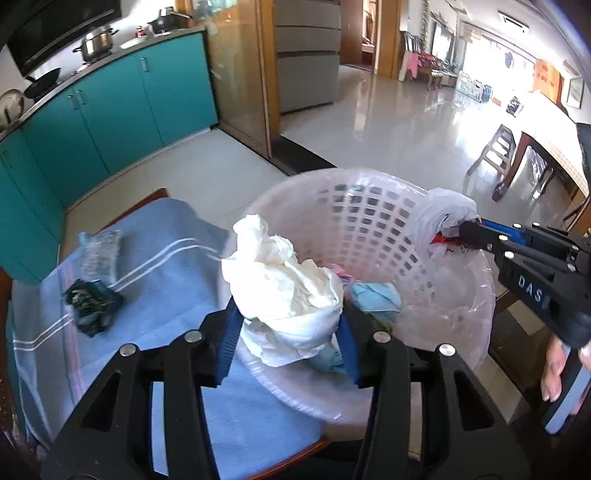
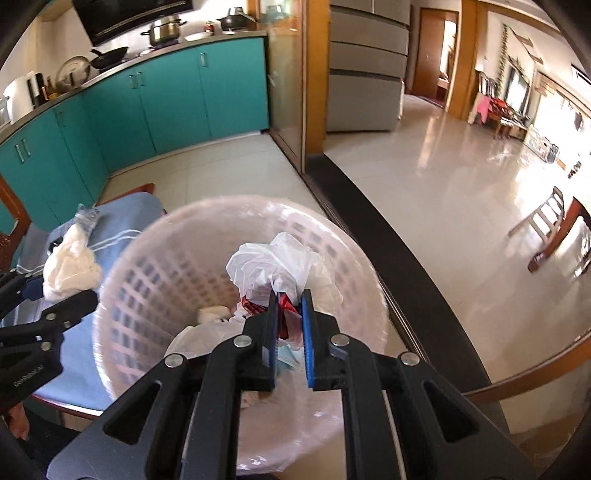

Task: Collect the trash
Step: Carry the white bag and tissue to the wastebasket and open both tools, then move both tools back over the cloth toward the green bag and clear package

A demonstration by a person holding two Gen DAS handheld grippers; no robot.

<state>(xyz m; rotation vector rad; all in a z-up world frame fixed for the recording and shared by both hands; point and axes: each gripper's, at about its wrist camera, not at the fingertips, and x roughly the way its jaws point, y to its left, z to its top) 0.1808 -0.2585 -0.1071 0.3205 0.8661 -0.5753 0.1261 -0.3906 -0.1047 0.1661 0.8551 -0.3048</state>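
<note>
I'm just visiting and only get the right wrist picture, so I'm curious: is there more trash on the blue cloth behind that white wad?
Observer: Yes, a dark crumpled packet lies on the blue cloth, next to the clear plastic.
Operator: Do the left tongs really grip the wad?
Observer: Yes. The left tongs pinch the white wad between both blue pads.

Ahead of me, teal cabinets (image 2: 155, 107) run under a counter holding a steel pot (image 2: 164, 31) and a black wok (image 2: 110, 55). A grey refrigerator (image 2: 364, 74) stands beyond the glass partition. A blue striped cloth (image 1: 155, 266) covers the table (wooden edge showing). Far right, a wooden stool (image 1: 493, 155) stands on glossy floor tiles (image 2: 443, 177).
</note>
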